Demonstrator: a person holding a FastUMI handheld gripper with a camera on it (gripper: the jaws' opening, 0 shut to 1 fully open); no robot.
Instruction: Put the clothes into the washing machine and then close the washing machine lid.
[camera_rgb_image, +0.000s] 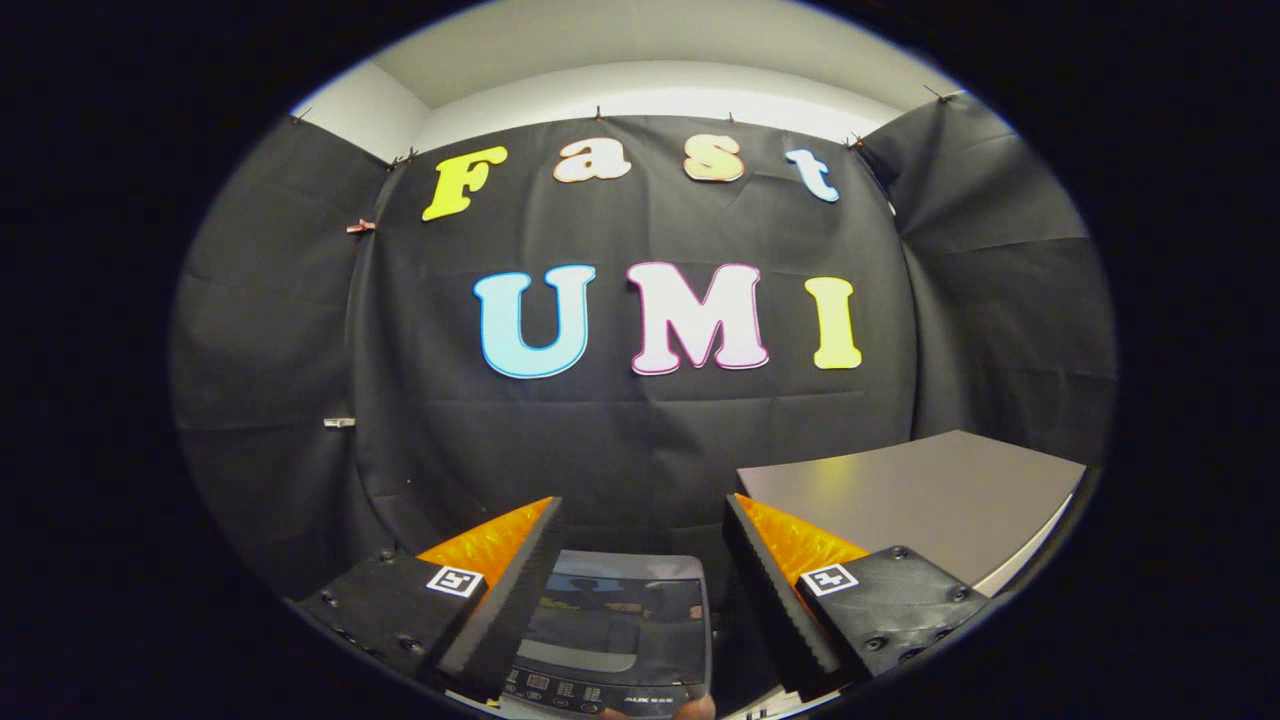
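Nearest to us, the hand-held gripper spreads its two fingers wide apart, and we see nothing held between them. Framed in the gap between the fingers, and lying below them, we observe the small grey top-loading washing machine, whose dark glossy lid lies flat and shut and mirrors the booth above. We note a row of small buttons on the control panel along the machine's near edge. Beyond the right finger, we see a plain grey tabletop with a pale front edge. Black cloth forms the booth wall behind both. We cannot make out any clothes.
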